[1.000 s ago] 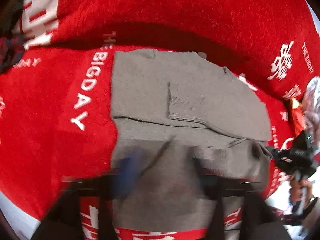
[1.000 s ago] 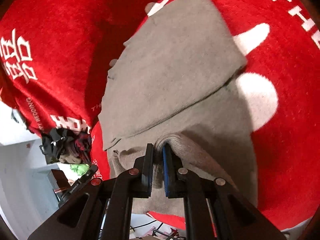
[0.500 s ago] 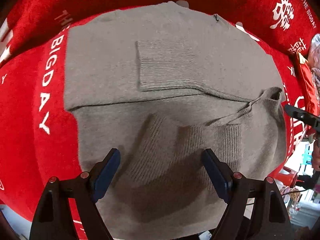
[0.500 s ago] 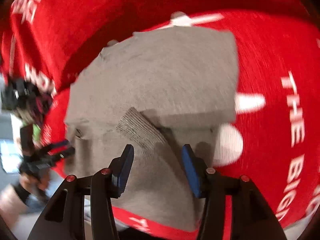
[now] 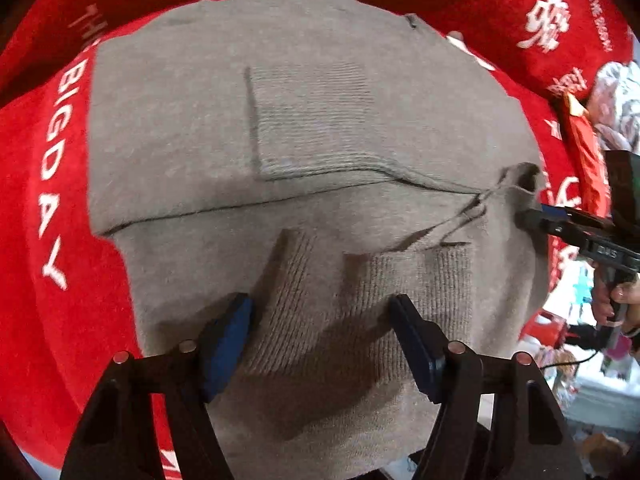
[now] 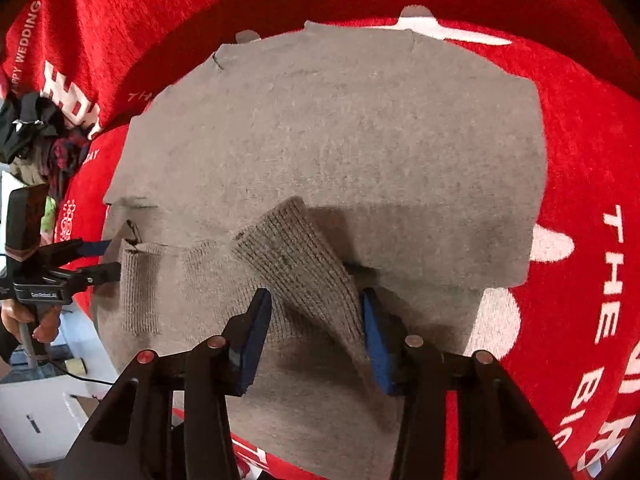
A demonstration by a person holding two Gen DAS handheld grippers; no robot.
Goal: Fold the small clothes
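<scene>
I see the grey sweater (image 5: 312,152) lying flat on the red blanket (image 5: 36,208). Left gripper (image 5: 320,312) closing, pads clear, straddling the ribbed hem. Right gripper (image 6: 316,308) closing around the raised ribbed cuff (image 6: 296,256), not clamped.

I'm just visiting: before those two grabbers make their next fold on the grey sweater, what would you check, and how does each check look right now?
1. Grey sweater lies on the red blanket: ok.
2. Left gripper jaws closing around a ribbed fold, pads not yet pressing: not ok.
3. Right gripper jaws closing, raised ribbed cuff between them, not pinched: not ok.
4. Sleeve cuff folded flat on top: ok.
5. Sweater's near edge, hidden behind the grippers: cannot tell.
</scene>
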